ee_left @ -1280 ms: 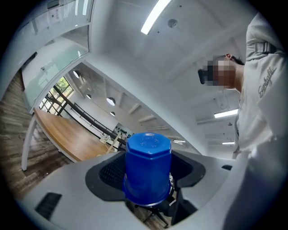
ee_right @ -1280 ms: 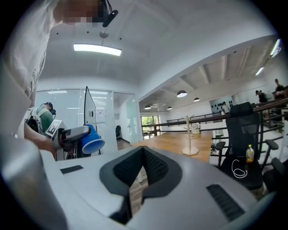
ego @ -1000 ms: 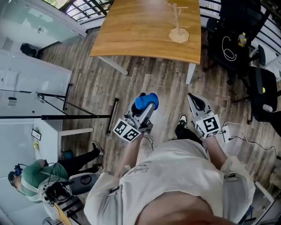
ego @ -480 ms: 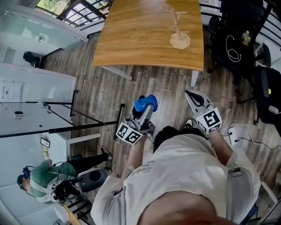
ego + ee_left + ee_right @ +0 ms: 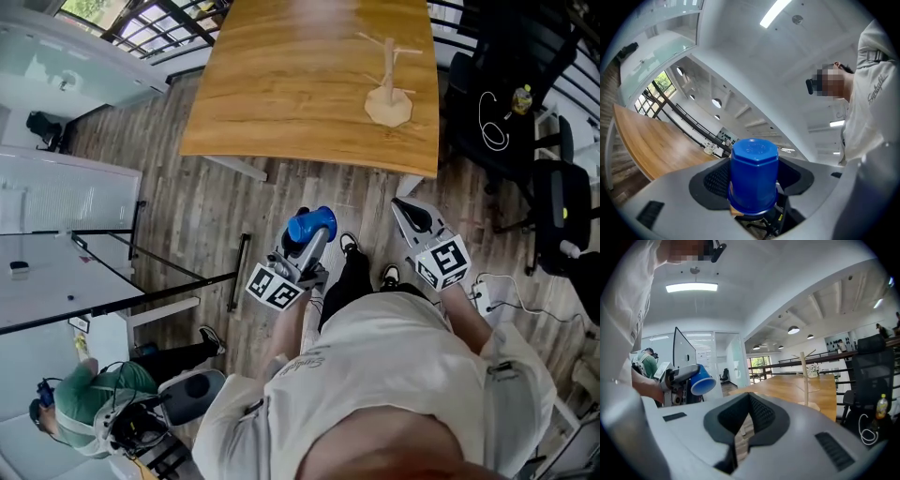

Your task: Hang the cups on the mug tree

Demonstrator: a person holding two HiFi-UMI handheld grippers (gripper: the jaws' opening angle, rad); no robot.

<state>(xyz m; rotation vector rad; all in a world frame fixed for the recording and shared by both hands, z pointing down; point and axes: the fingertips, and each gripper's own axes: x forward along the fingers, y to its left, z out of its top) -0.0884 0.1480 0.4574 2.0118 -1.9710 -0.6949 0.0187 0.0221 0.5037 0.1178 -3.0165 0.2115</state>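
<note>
The wooden mug tree [image 5: 387,80] stands bare on the right part of the wooden table [image 5: 281,84], ahead of me. My left gripper [image 5: 305,234] is held over the floor, short of the table, shut on a blue cup [image 5: 312,225]. In the left gripper view the blue cup [image 5: 754,176] sits bottom-up between the jaws. My right gripper [image 5: 403,206] is beside it, also over the floor, shut with nothing in it. From the right gripper view I see the blue cup [image 5: 702,379] at left and the mug tree [image 5: 804,380] on the table [image 5: 787,385].
Black office chairs [image 5: 506,84] stand right of the table, and a bottle [image 5: 521,97] rests on one. A glass partition [image 5: 75,216] runs along the left. A person in green [image 5: 94,394] sits at lower left. A white cable [image 5: 506,300] lies on the floor at right.
The table and mug tree have come nearer and lower in the head view. Both grippers keep the same pose, the left still shut on the blue cup.
</note>
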